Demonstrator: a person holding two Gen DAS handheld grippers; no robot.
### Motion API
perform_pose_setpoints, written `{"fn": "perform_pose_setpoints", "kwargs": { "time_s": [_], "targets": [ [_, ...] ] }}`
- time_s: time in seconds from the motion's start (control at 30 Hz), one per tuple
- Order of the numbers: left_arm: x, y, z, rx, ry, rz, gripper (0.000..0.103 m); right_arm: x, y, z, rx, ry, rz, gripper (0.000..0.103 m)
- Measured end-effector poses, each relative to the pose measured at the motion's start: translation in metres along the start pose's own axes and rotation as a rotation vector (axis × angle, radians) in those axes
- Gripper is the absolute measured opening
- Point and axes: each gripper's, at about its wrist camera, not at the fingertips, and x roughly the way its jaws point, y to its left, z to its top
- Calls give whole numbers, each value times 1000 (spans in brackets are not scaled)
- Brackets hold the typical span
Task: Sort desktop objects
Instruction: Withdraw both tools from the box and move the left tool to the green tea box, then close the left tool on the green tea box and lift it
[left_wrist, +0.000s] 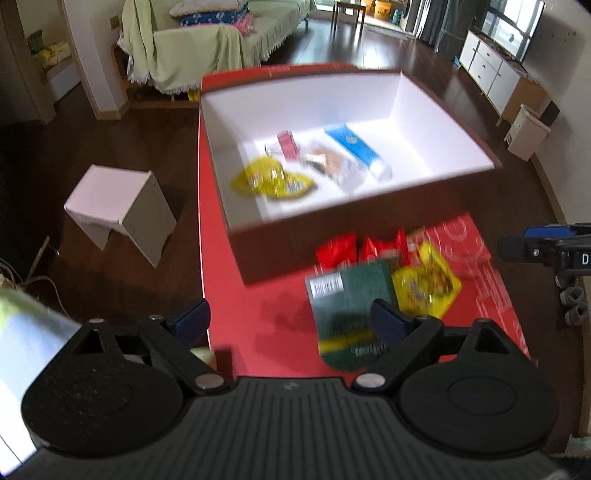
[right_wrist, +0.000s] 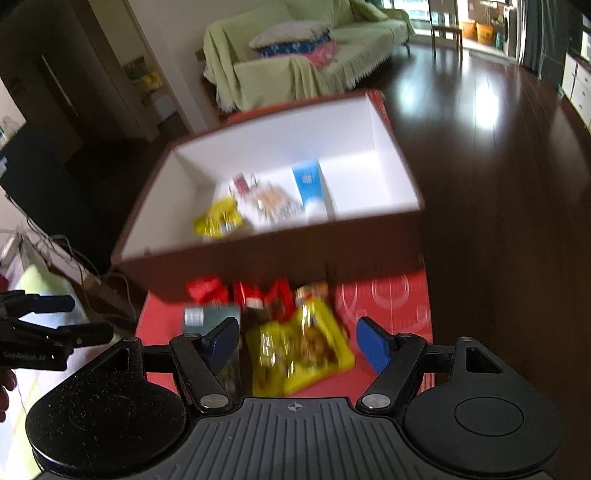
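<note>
- I see the open box (left_wrist: 443, 122) at the red table's (left_wrist: 258, 314) far end; its white inside holds a yellow packet (left_wrist: 271, 181), a pink clip (left_wrist: 288, 146), a clear snack bag (left_wrist: 334, 162) and a blue tube (left_wrist: 356, 149).
- Against its near wall lie 2 red packets (left_wrist: 364, 247), a green box (left_wrist: 347, 295) and a yellow snack bag (right_wrist: 306, 347).
- My left gripper (left_wrist: 291, 321) is spread and empty.
- My right gripper (right_wrist: 295, 343) is spread over the yellow bag, gripping nothing.

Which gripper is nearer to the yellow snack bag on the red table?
Right. The right gripper hangs open directly over the yellow snack bag; the left gripper is open farther left, by the green packet.
</note>
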Motion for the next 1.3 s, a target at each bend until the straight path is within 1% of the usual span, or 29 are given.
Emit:
{"fn": "perform_pose_setpoints", "kwargs": {
  "time_s": [0.13,0.23,0.4,0.43,0.47,0.5,0.77,0.93,1.1,1.3],
  "targets": [
    [8,-8,-21,11,38,-15,92,5,-4,-23,22,47,-13,73],
    [16,-17,-29,18,61,-37,92,11,-7,-34,30,78,-26,73],
    [31,-28,-29,23,83,-76,92,21,-16,-37,38,106,-46,74],
    [34,-30,-29,22,87,-82,92,22,-18,-37,40,101,-53,78],
    [38,-31,-28,17,93,-89,92,24,-19,-36,42,97,-60,93],
    [42,-32,-27,12,100,-95,92,25,-21,-35,44,92,-67,98],
    [74,-36,-16,-53,131,-135,92,43,-42,-28,64,147,-72,98],
    [94,-43,-6,-79,141,-141,93,52,-48,-25,65,169,-62,98],
    [110,-49,3,-104,155,-146,95,62,-55,-22,66,192,-52,98],
    [127,-44,7,-152,176,-122,95,73,-62,-18,67,219,-40,98]
  ]
}}
